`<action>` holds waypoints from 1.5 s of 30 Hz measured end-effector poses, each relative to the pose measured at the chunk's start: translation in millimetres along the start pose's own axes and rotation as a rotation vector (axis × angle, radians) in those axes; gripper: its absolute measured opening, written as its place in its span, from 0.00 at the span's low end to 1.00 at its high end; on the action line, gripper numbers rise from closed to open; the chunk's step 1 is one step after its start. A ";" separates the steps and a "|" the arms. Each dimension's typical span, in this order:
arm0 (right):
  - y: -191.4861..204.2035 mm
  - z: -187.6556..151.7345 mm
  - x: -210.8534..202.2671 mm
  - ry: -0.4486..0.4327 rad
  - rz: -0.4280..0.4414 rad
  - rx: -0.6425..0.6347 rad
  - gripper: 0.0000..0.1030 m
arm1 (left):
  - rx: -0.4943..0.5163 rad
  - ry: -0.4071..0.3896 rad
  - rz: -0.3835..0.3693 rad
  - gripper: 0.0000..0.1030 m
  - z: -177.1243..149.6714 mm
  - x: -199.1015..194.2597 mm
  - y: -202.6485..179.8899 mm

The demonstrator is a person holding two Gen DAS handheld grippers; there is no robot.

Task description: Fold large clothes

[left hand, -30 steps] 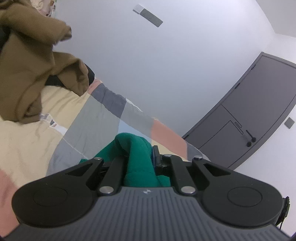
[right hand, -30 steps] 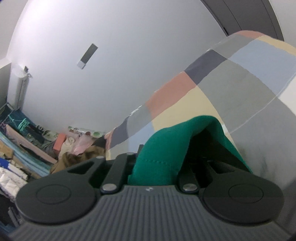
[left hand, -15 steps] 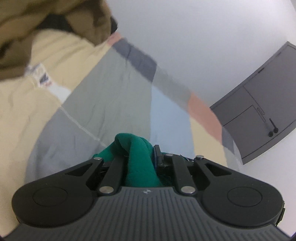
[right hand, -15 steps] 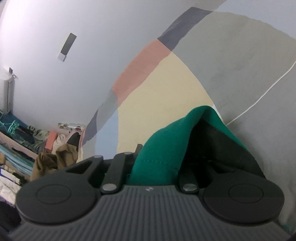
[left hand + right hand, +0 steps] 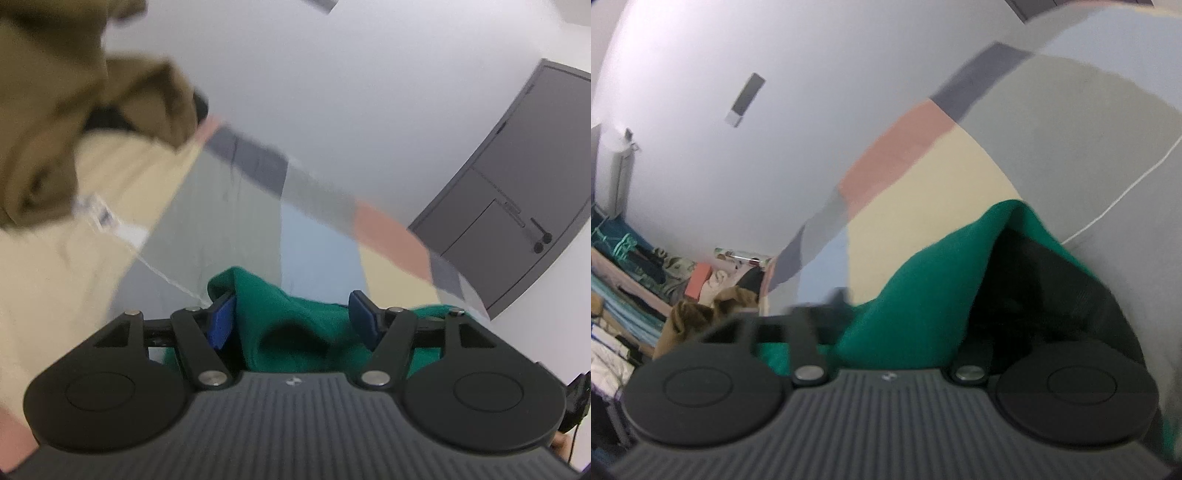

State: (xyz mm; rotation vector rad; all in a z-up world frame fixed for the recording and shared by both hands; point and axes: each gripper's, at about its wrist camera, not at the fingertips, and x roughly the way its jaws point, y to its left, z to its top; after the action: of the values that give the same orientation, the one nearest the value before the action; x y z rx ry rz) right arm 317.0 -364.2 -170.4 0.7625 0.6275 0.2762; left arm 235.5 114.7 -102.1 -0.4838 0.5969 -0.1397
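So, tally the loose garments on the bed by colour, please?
Green knit garment: 1
Crumpled brown garment: 1
Total: 2, both on the patchwork colour-block bedspread; the shelf clutter in the right wrist view is too blurred to count.

A home bedroom: a patchwork quilt [image 5: 229,206] covers the bed, a grey door [image 5: 517,192] stands beyond, clothes [image 5: 635,295] piled alongside.

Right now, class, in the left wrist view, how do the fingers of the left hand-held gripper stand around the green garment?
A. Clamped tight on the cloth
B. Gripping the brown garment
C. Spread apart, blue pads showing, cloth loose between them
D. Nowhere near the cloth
C: the left hand-held gripper has its blue pads spread wide, with the green garment lying loose between them.
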 end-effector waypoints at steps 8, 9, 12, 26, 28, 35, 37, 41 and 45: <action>32.4 -14.1 -61.7 -0.054 0.070 -0.048 0.79 | 0.142 -0.040 -0.034 0.73 -26.7 -79.5 -49.8; 34.7 -18.4 -63.6 -0.045 0.074 -0.045 0.79 | 0.162 -0.027 -0.045 0.73 -34.6 -82.2 -58.4; 37.6 -31.4 -64.1 -0.028 0.073 -0.028 0.79 | 0.208 0.020 -0.052 0.73 -60.9 -79.5 -76.1; 52.7 -54.5 -36.6 0.042 0.016 -0.065 0.79 | 0.182 0.193 0.088 0.74 -85.3 -25.8 -61.2; 61.5 -56.4 -16.1 0.061 -0.070 -0.162 0.79 | 0.154 0.185 0.072 0.74 -82.2 -26.6 -56.6; 67.6 -34.7 44.0 0.047 -0.150 -0.171 0.58 | 0.092 0.157 0.070 0.74 -73.2 -38.7 -43.3; 75.5 -22.6 56.9 0.051 -0.183 -0.160 0.36 | 0.065 0.142 0.056 0.74 -69.3 -44.4 -38.7; 101.5 9.8 65.1 -0.055 -0.230 -0.169 0.07 | 0.017 0.104 0.013 0.74 -59.5 -52.0 -30.0; 114.1 44.1 81.3 -0.131 -0.322 -0.222 0.06 | 0.008 0.073 -0.021 0.74 -50.8 -51.6 -24.6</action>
State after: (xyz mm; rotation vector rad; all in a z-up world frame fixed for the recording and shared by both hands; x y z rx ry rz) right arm 406.8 -272.6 -99.1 0.4536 0.5742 -0.0009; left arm 164.4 86.5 -100.8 -0.4792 0.6629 -0.1799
